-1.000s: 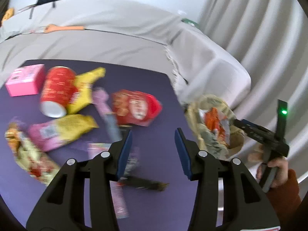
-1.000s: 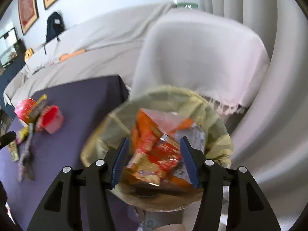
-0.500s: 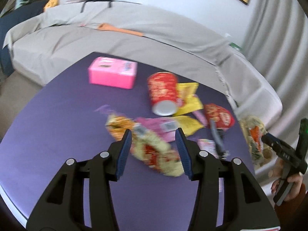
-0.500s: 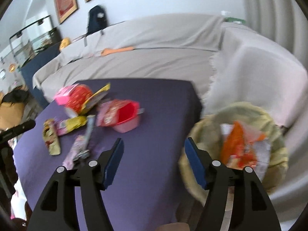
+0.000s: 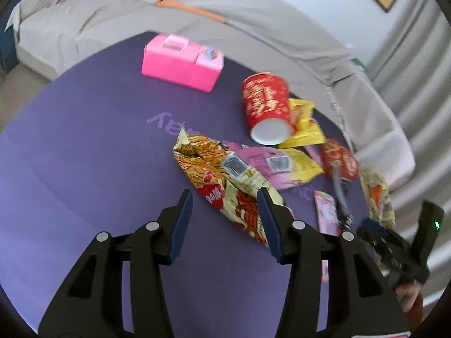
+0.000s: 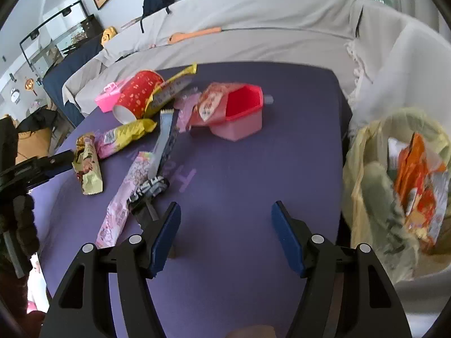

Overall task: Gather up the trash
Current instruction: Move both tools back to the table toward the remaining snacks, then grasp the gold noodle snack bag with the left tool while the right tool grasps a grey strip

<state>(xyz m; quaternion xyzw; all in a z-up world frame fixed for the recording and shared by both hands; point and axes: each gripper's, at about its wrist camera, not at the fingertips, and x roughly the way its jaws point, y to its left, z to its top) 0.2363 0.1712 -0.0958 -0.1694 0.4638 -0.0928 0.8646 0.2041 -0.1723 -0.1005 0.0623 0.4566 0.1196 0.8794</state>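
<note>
Orange foil now lies down in the lined trash bin (image 6: 394, 174) beside the purple table (image 6: 253, 169), and our right gripper (image 6: 225, 233) has nothing between its blue pads; a second ago that same orange packet sat between them above the bin. Its jaws have just been opening and stand wide, and the view has swung from the bin to the table — so we judge one piece delivered and the hand free for the next.

Our left gripper (image 5: 225, 219) has meanwhile travelled across the clutter and now sits spread about halfway over the crumpled noodle wrapper (image 5: 225, 180), which lies flat on the table, not yet pinched. Left to gather: the red cup (image 5: 266, 107) on its side, the pink-and-yellow packet (image 5: 282, 166), the long pink wrapper (image 6: 124, 197) and the red tub (image 6: 239, 112).
</note>
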